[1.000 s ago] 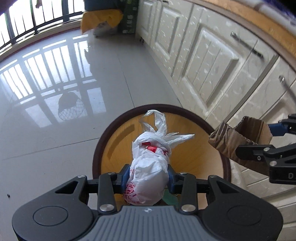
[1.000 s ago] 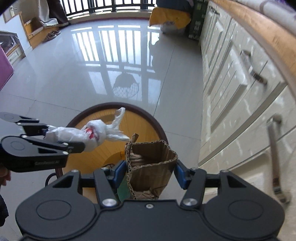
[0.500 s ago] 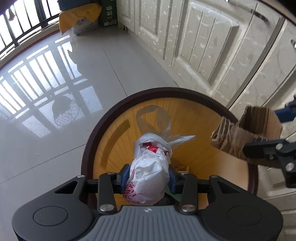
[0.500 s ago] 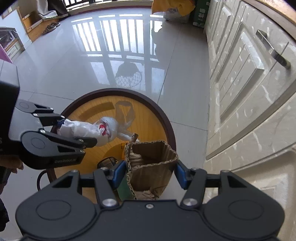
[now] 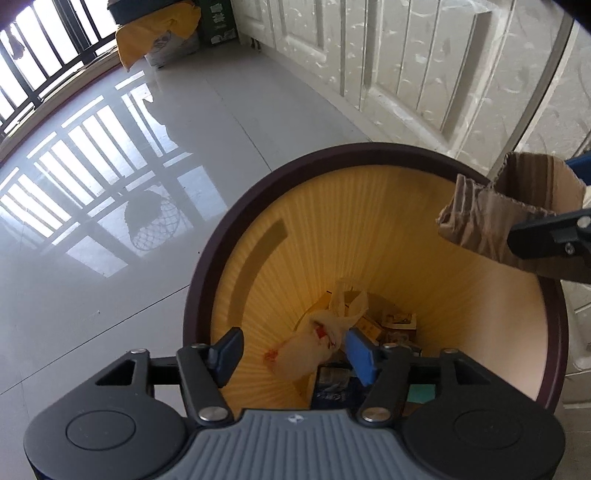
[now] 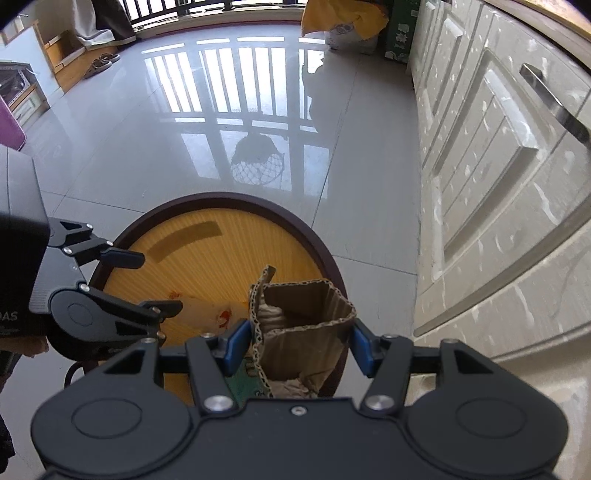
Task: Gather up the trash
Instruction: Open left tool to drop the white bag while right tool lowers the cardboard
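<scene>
A round yellow trash bin with a dark brown rim (image 5: 207, 266) stands on the floor; its rim shows in the right wrist view (image 6: 229, 197) too. My left gripper (image 5: 293, 354) is open and empty above the bin's near edge. A white plastic bag with red print (image 5: 306, 347) lies inside the bin on other rubbish. My right gripper (image 6: 297, 347) is shut on a crumpled piece of brown corrugated cardboard (image 6: 303, 325) and holds it over the bin's right rim. The cardboard (image 5: 495, 218) shows at the right of the left wrist view.
White cabinet doors with metal handles (image 6: 517, 166) run close along the right of the bin. Glossy grey floor tiles (image 5: 110, 184) spread to the left. A yellow-covered bag and a green box (image 5: 166, 33) stand far back by the railing.
My left gripper opened and the white bag dropped into the bin. Both grippers moved closer over the bin. The right gripper kept its hold on the cardboard.
</scene>
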The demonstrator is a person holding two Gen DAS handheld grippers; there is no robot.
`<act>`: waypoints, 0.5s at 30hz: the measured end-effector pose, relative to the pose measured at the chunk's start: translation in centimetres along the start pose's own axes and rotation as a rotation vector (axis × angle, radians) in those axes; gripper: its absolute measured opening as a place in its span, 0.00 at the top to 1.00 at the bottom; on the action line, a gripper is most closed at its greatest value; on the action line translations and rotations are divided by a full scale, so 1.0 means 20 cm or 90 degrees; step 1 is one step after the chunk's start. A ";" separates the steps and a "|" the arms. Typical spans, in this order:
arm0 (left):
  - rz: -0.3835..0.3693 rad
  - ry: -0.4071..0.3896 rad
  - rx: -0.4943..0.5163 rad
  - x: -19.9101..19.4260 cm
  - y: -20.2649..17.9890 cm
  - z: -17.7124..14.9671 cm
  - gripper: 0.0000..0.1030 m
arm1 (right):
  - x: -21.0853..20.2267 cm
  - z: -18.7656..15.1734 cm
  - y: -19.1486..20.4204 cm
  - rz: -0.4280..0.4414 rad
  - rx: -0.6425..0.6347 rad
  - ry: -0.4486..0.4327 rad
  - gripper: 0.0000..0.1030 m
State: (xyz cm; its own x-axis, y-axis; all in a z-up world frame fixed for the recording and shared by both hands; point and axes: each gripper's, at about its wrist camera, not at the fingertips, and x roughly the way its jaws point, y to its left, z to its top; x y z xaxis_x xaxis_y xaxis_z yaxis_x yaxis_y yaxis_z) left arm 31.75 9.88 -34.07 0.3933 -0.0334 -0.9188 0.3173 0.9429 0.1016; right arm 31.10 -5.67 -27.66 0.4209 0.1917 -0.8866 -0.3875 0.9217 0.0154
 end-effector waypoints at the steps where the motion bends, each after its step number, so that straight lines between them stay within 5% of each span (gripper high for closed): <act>1: -0.002 0.000 0.000 0.00 0.00 0.00 0.39 | 0.01 0.00 0.00 0.000 -0.002 -0.001 0.42; 15: -0.030 0.017 -0.006 -0.04 -0.03 -0.06 0.24 | 0.03 0.00 0.00 -0.006 -0.017 -0.002 0.21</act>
State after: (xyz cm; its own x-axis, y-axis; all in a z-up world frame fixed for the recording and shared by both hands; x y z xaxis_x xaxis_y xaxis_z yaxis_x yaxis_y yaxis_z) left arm 30.14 9.76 -33.85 0.3549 -0.0683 -0.9324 0.3270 0.9434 0.0553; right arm 31.31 -5.59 -28.14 0.4272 0.1838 -0.8853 -0.4048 0.9144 -0.0055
